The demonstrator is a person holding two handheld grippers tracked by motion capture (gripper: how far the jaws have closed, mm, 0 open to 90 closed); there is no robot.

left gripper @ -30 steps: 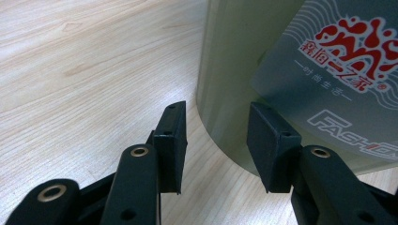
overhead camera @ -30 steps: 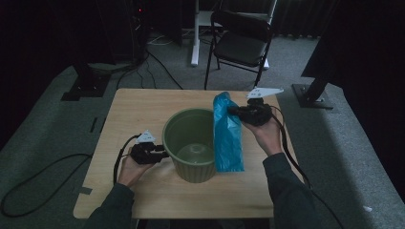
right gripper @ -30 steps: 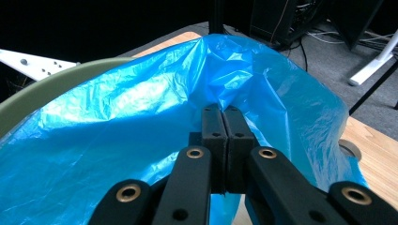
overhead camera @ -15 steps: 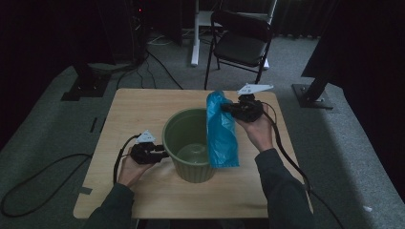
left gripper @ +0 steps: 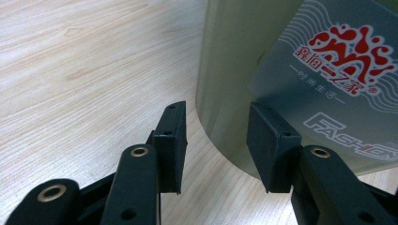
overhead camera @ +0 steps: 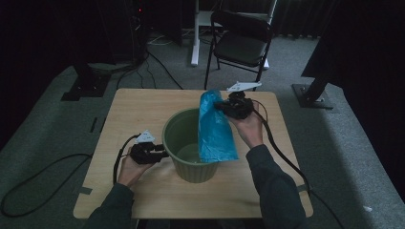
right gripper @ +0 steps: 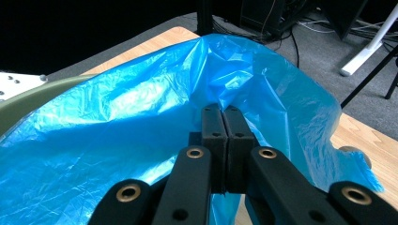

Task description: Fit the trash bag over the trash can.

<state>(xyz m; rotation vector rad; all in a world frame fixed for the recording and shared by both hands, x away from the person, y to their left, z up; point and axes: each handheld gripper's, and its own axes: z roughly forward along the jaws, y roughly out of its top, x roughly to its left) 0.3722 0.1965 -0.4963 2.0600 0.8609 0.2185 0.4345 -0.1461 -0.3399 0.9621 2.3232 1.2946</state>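
Two claws at work on one green bin (overhead camera: 188, 145), mid-worktop. Right claw (overhead camera: 223, 106) clamped on the top edge of the blue plastic bag (overhead camera: 216, 129); its own view shows the jaws pressed flat together on a pinch of film (right gripper: 197, 70). Since a second ago the bag has travelled left: it hung beside the bin's right wall, now its top sits over the right rim and the lower part drapes across the mouth. Judged: bag is being brought over the opening for lining, not yet spread or tucked.

Left claw (overhead camera: 161, 153) unchanged, at the bin's left wall; jaws apart, the wall (left gripper: 225, 84) between them, label sticker (left gripper: 338, 79) just beyond. No contact certain.

Around: bare wooden worktop (overhead camera: 133, 109), black folding chair (overhead camera: 241, 43) far side, cables on grey floor (overhead camera: 57, 157). Obstruction: bag hangs closed and collapsed, covering the mouth rather than opening into it.
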